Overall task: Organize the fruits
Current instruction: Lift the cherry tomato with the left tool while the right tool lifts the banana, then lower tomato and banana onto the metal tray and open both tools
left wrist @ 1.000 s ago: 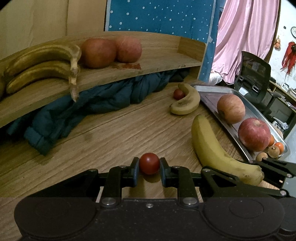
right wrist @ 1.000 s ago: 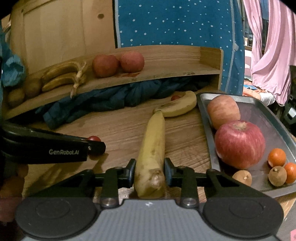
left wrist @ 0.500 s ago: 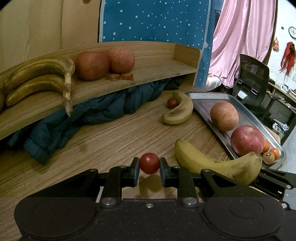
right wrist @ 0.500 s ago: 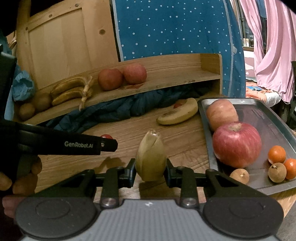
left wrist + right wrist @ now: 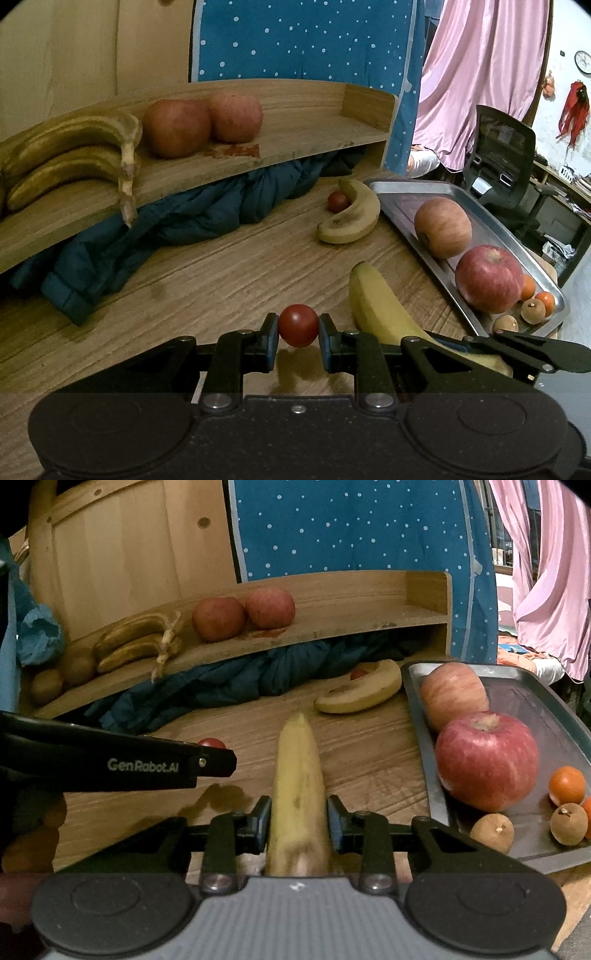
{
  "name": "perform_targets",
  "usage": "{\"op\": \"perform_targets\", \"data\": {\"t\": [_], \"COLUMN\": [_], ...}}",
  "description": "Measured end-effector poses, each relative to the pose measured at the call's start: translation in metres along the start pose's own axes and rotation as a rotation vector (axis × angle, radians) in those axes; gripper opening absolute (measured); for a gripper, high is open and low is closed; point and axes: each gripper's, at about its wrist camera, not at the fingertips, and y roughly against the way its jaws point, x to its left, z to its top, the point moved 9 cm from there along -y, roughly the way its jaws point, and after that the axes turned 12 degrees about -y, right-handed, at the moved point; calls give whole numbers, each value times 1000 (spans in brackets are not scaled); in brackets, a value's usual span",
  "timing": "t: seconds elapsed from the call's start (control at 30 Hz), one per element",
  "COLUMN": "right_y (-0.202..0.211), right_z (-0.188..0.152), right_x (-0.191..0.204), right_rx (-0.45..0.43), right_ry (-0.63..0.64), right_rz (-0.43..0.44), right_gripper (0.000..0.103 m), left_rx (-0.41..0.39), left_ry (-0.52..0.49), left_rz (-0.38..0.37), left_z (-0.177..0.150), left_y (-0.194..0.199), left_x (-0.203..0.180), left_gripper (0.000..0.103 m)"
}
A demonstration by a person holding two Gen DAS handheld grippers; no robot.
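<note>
Left wrist view: wooden table [image 5: 207, 280], metal tray [image 5: 406, 188], pink curtain [image 5: 480, 81] beyond.

Red cherry tomato [image 5: 298, 325], yellow banana [image 5: 298, 775], white-dotted blue cloth [image 5: 303, 40], pink curtain [image 5: 484, 74]

Left gripper [image 5: 298, 334] fingers [image 5: 269, 341] clamp cherry tomato [image 5: 298, 325] above table [image 5: 207, 284].

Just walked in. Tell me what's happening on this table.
A person is sorting fruit with two handheld grippers. The left gripper is shut on a cherry tomato; the right gripper is shut on a banana. Apples sit in the metal tray, and more fruit is on the wooden shelf.
</note>
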Motion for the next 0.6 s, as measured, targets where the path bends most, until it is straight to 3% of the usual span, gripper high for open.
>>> {"op": "perform_targets", "data": {"t": [0.6], "right_y": [25], "right_z": [11], "right_x": [-14], "right_rx": [-115], "right_ry": [-81], "right_rz": [70], "right_gripper": [35], "left_rx": [-26], "left_ry": [-13], "left_rz": [15], "left_z": [15], "left_y": [4], "left_x": [-7], "left_gripper": [24]}}
